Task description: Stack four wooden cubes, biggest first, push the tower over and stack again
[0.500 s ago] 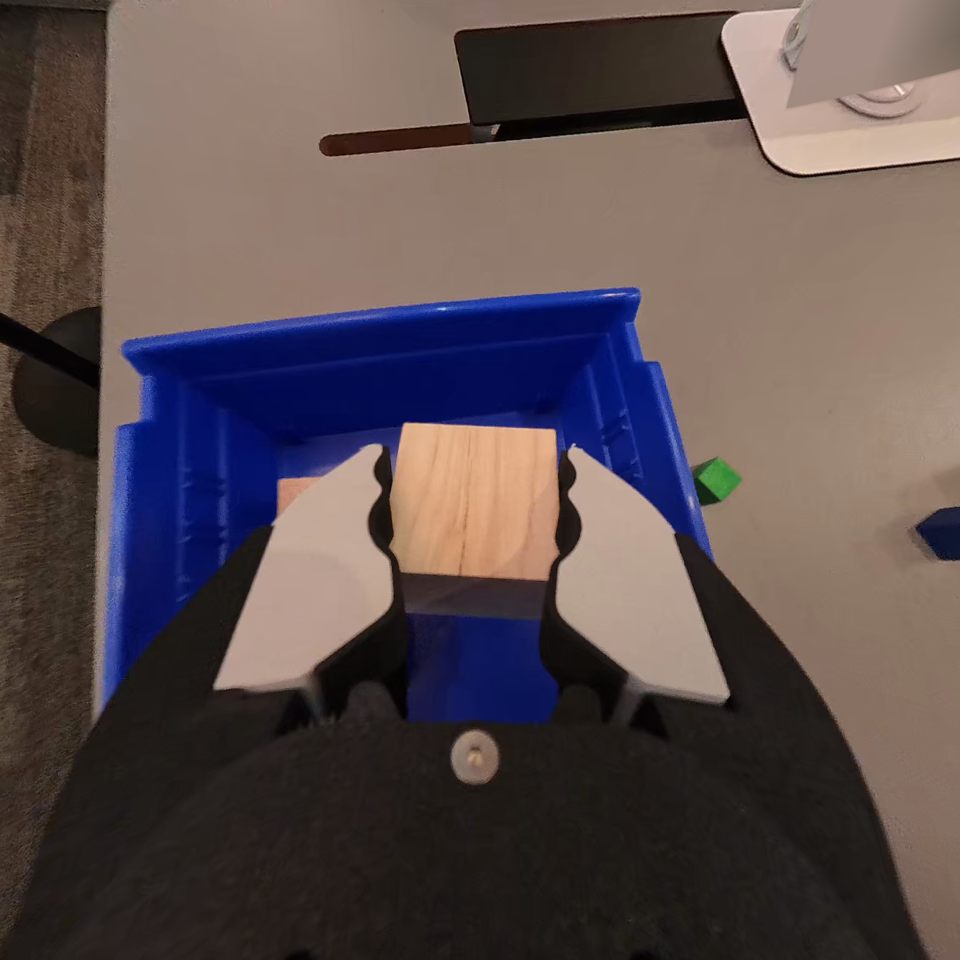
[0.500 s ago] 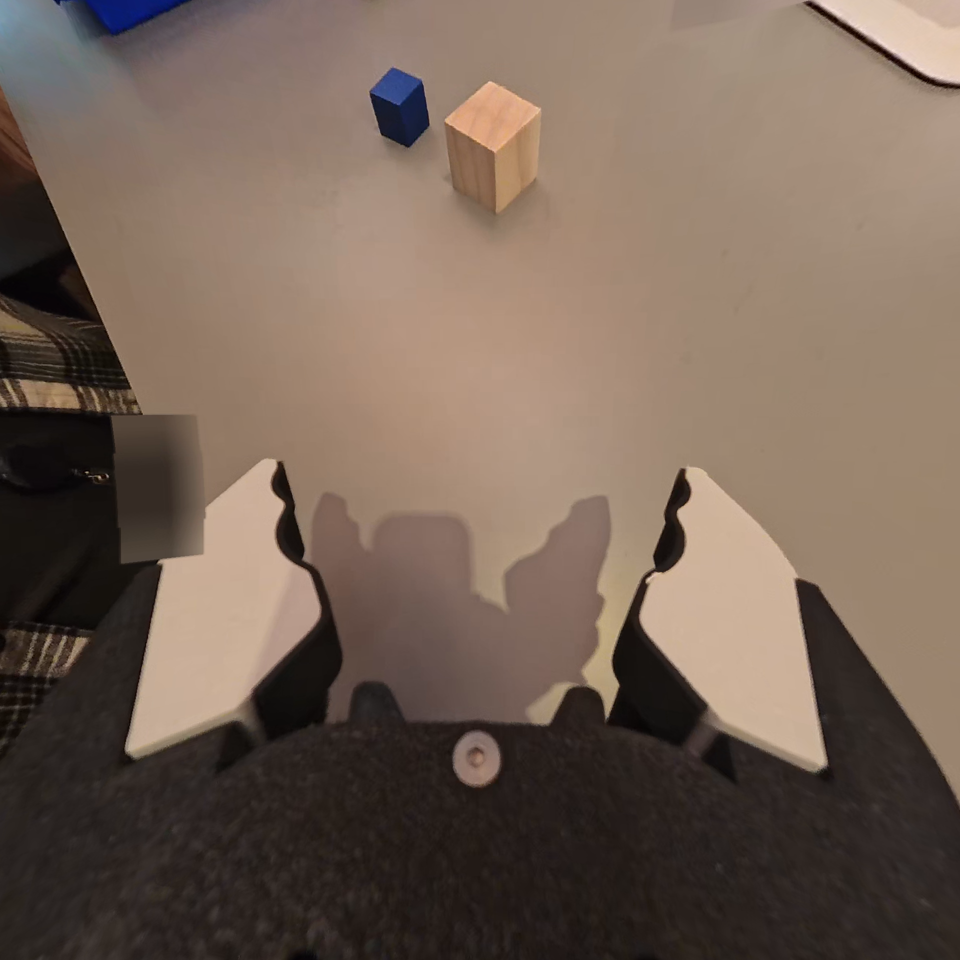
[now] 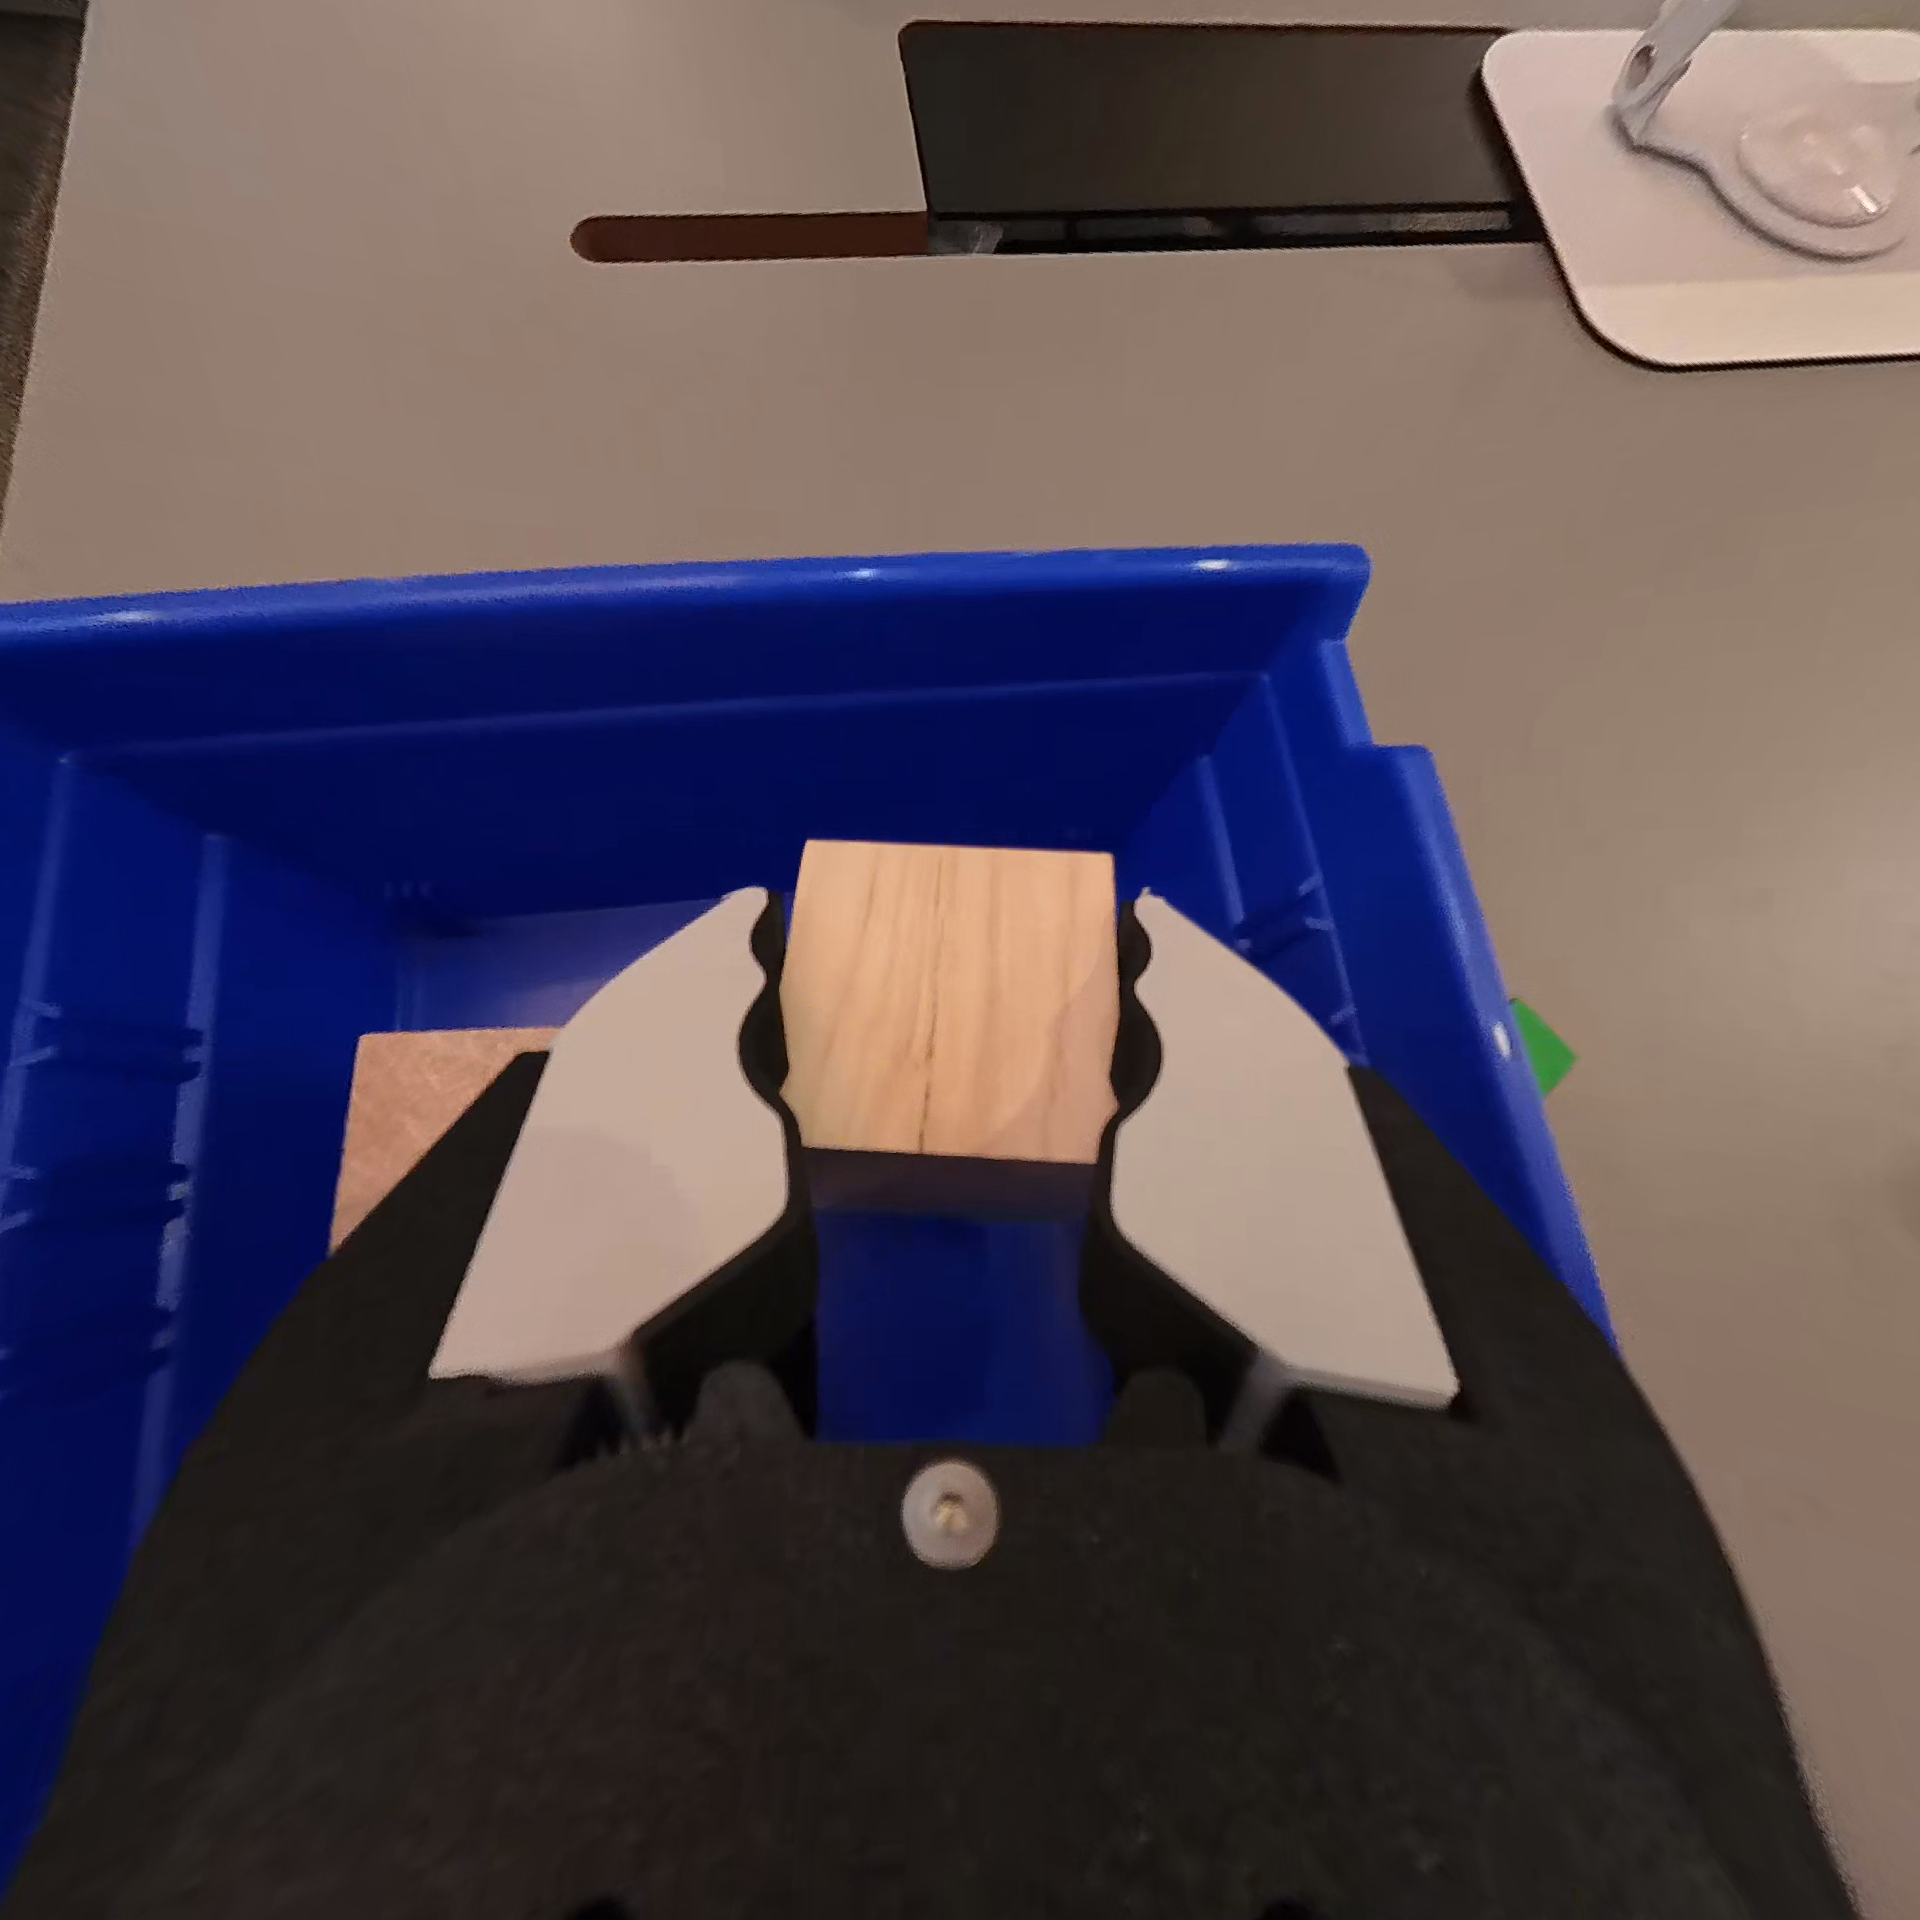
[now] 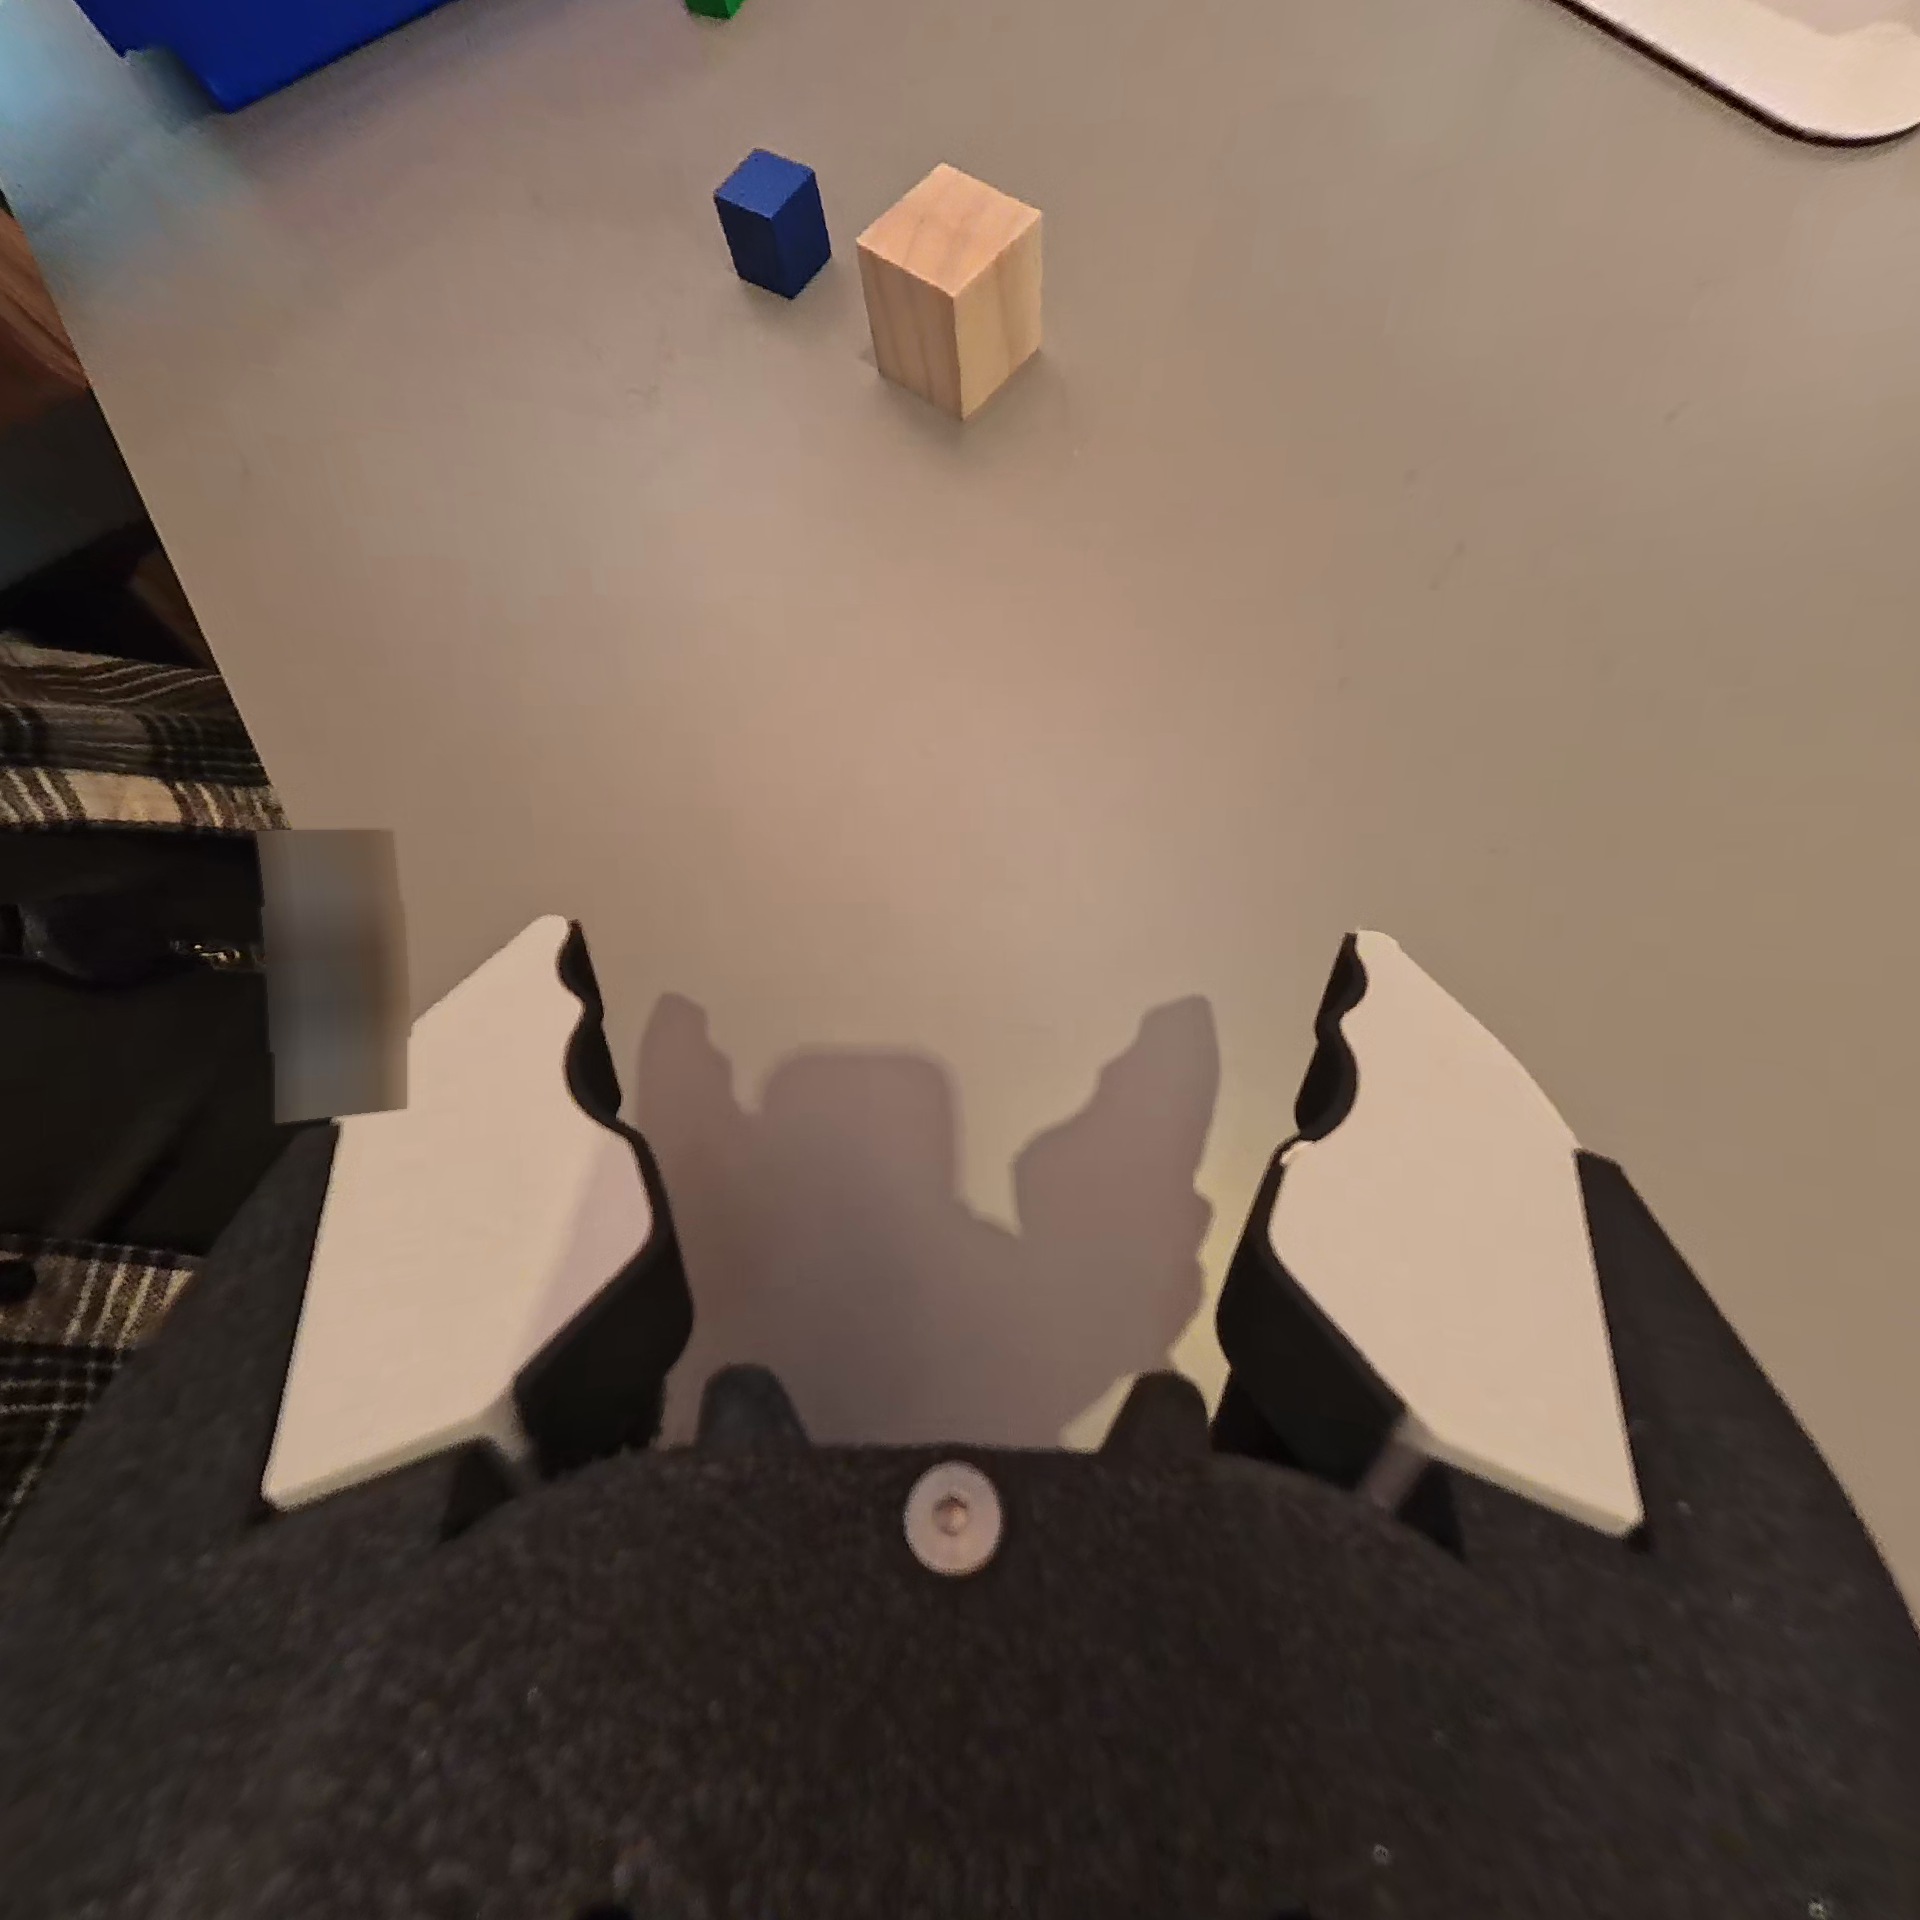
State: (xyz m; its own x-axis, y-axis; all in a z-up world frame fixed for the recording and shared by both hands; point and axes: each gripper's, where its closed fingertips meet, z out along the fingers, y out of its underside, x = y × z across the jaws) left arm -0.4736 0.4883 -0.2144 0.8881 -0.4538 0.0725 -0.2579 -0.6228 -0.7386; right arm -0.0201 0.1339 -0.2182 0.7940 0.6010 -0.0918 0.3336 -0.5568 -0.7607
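Inside the blue bin (image 3: 665, 644), the left gripper (image 3: 948, 904) is clenching a pale wooden cube (image 3: 948, 997) between its two fingers, one finger pressing on each side face. The cube's grained top is facing the camera, and a strip of the bin's blue shows just below its near edge; whether the cube is resting on the bin floor or being held above it cannot be told. To the cube's left, a second, browner wooden block (image 3: 426, 1112) is lying in the bin, partly covered by the gripper's left finger. The bin is sitting on a grey worktop (image 3: 520, 416). Just outside the bin's right wall, a small green cube (image 3: 1543, 1055) is peeking out on the worktop. Farther back, a dark flat panel (image 3: 1195, 114) and a white base plate (image 3: 1714, 281) are lying on the worktop.

The right gripper (image 4: 961, 940) is hovering over bare worktop (image 4: 1351, 623) with its fingers spread wide and nothing between them, casting its shadow directly beneath. Well ahead of it, a light wooden cube (image 4: 951, 286) is standing on the worktop, and a smaller blue cube (image 4: 774, 223) is standing just beside it on its left, apart from it. The corner of the blue bin (image 4: 260, 42) is showing at the top left, with the green cube (image 4: 715, 6) near it at the top edge.
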